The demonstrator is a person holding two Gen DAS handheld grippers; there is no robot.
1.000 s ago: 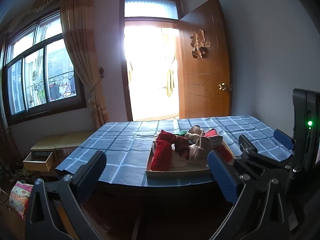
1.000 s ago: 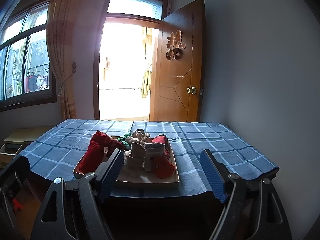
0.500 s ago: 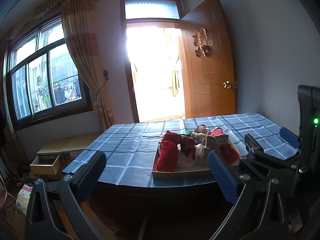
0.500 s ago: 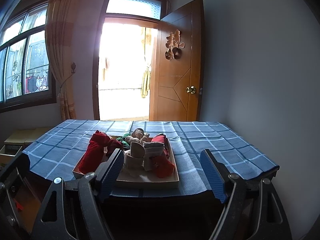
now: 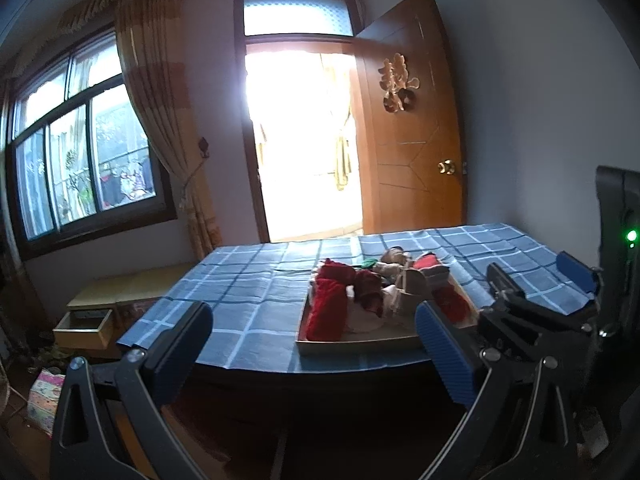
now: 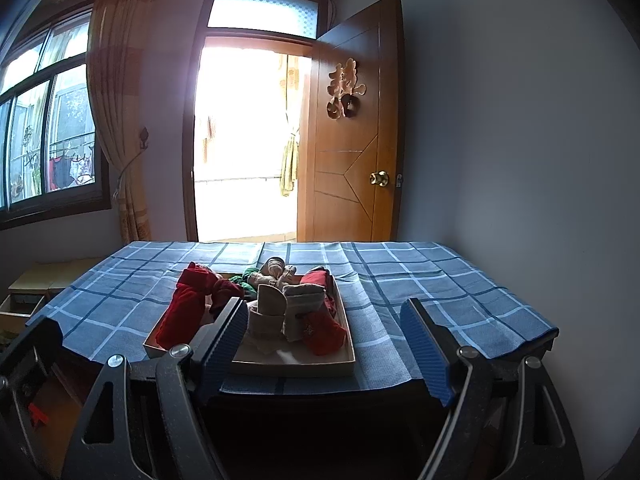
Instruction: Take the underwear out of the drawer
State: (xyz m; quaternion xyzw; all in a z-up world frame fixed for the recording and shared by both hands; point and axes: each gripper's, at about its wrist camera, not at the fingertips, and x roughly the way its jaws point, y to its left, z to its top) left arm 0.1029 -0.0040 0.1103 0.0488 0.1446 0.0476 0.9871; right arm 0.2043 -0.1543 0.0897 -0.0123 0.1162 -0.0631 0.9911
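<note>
I hold my left gripper (image 5: 314,344) and right gripper (image 6: 324,344) wide open, empty, short of the table (image 6: 460,292) edge. On it, near that edge, the drawer (image 6: 296,366) holds rolled underwear (image 6: 182,312).

Blue-checked table (image 6: 420,280), drawer (image 6: 348,354) atop

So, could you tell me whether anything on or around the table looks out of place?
Yes: the drawer sits on the tablecloth rather than in furniture, its rolled garments jumbled. Beside the table, a low cabinet's small drawer hangs open.
</note>
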